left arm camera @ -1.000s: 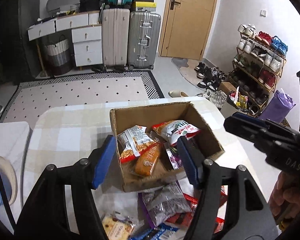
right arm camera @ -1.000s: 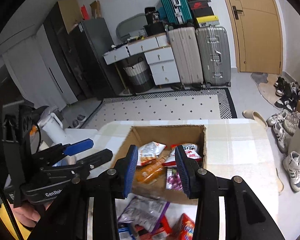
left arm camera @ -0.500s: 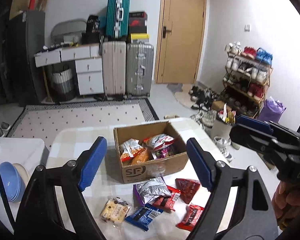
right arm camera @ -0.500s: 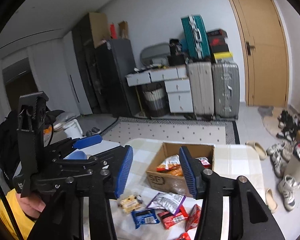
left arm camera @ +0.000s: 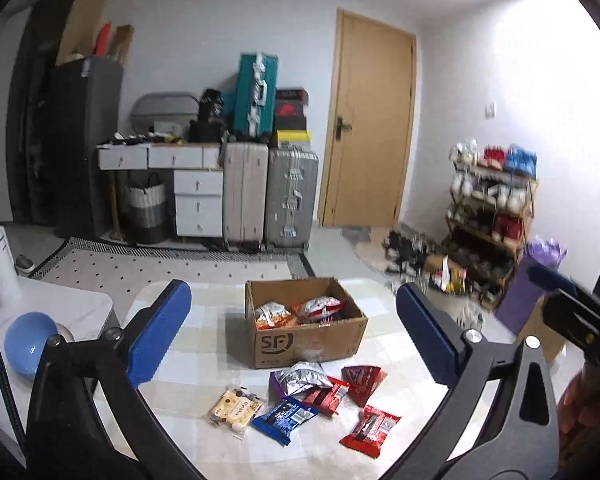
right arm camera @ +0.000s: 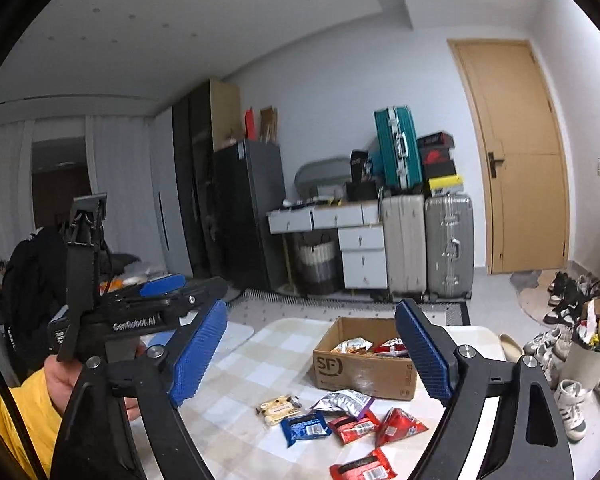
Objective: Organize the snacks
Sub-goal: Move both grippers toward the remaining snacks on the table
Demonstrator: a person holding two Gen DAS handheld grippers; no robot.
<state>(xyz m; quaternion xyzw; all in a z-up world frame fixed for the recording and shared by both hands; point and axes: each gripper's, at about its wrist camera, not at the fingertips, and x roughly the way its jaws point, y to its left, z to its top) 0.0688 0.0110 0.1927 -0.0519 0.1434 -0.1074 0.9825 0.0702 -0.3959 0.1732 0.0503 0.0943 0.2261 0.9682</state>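
Checked table [left arm camera: 188,392] w/ snack box [left arm camera: 304,340], left gripper [left arm camera: 292,332] & right gripper [right arm camera: 320,356] jaws just opening, wide, nothing held

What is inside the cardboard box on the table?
The cardboard box holds a few snack packets, orange, red and silver ones. Its front wall hides the bottom, so anything beneath them cannot be seen.

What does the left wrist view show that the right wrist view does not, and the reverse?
Left wrist view only: a blue bowl beside the table, and the purple bag near the shoe rack.

Right wrist view only: the ceiling, a yellow sleeve, and the hand holding the left gripper.

Both: the cardboard box holding snack bags, loose packets in front of it on the checked table, the suitcases and the wooden door. Each view's own gripper, left and right, stands open and empty.
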